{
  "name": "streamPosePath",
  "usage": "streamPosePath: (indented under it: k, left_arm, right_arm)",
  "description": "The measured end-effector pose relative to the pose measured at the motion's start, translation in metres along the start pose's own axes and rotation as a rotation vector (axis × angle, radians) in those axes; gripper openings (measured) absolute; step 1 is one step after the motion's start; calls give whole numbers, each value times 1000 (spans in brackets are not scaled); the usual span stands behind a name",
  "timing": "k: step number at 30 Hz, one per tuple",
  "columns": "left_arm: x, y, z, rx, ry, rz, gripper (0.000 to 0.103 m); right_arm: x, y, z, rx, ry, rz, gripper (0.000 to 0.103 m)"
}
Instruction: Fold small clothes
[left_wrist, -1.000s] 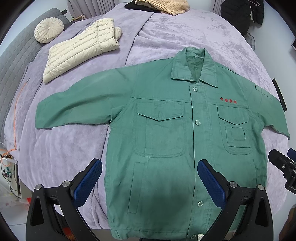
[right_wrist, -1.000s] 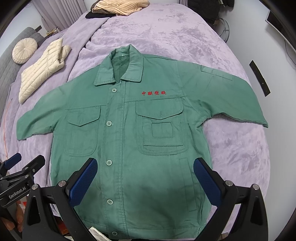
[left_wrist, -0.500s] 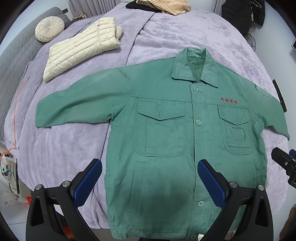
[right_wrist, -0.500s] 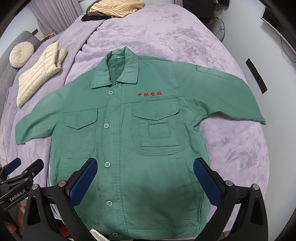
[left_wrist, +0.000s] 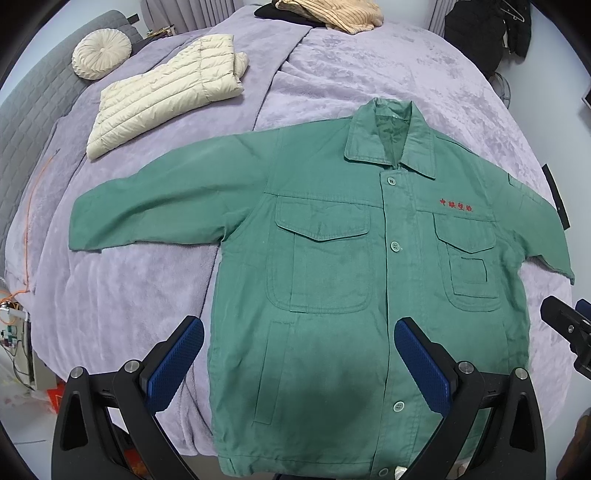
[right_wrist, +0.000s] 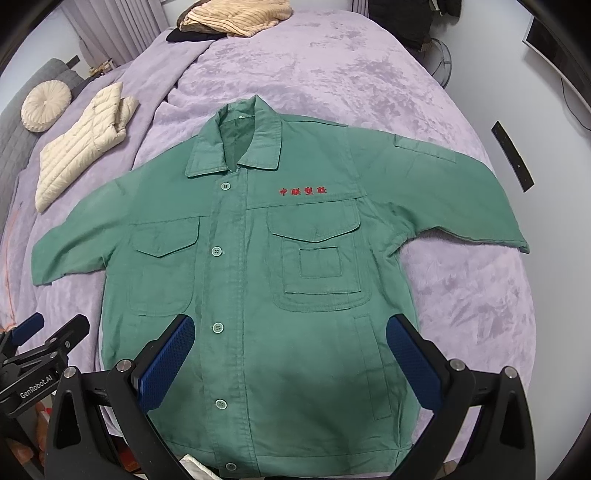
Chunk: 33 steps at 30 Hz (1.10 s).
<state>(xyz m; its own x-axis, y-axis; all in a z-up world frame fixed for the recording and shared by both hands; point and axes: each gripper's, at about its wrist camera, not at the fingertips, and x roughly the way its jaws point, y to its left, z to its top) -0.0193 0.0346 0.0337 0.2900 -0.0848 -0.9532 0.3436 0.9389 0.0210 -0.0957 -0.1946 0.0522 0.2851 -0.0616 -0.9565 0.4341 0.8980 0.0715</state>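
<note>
A green button-up work jacket (left_wrist: 332, 266) with red embroidered characters lies flat and face up on the purple bed (left_wrist: 147, 288), both sleeves spread out; it also shows in the right wrist view (right_wrist: 243, 280). My left gripper (left_wrist: 299, 339) is open and empty, hovering above the jacket's lower left part near the hem. My right gripper (right_wrist: 290, 336) is open and empty above the jacket's lower right part. Each gripper's edge shows in the other's view.
A folded cream puffer jacket (left_wrist: 166, 92) lies at the bed's far left beside a round cream cushion (left_wrist: 101, 53). A beige knit garment (left_wrist: 332, 14) sits at the far end. A grey sofa (left_wrist: 26, 122) stands at the left, with cables by the bed's left edge.
Both views have shifted slightly, so the jacket sits a little lower in the frames. The jacket has not moved and both grippers remain open.
</note>
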Motion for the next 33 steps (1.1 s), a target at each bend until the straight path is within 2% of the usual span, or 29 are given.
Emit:
streamPosePath:
  k: [4,7,10,13,15,18,27,28,30,33]
  left_arm:
    - [1,3,0,-5,1,-9,103]
    - [4,9,-1,-17,6,-30,103]
    - [15,25,0,-57,23,-81,103]
    - [31,56,2,-137,24,-134,103]
    - [44,89,4,-212,10,-152,103]
    - [68,146,9,-325,-15,-135,103]
    - [168,346,7,-738,-117,-127,103]
    - [180,365,4,-788,-119,-140,103]
    - [202,398,-1,-881,-145,-219,103]
    - [212,422,3,-917,-230,-282,103]
  right_arm:
    - [1,4,-1,-1,4,9,103]
    - [3,6,-2,4,4,50,103]
    - [7,8,-5,36,-3,155,103]
    - [17,17,-8,74,4,264,103]
    - [24,31,-9,55,20,288,103]
    - [41,66,-13,-10,77,312,103]
    - [103,151,-37,-147,237,319,103]
    - [108,157,-39,-153,249,321,103]
    - [117,169,-43,-167,270,330,103]
    - [127,183,-45,-189,290,334,103]
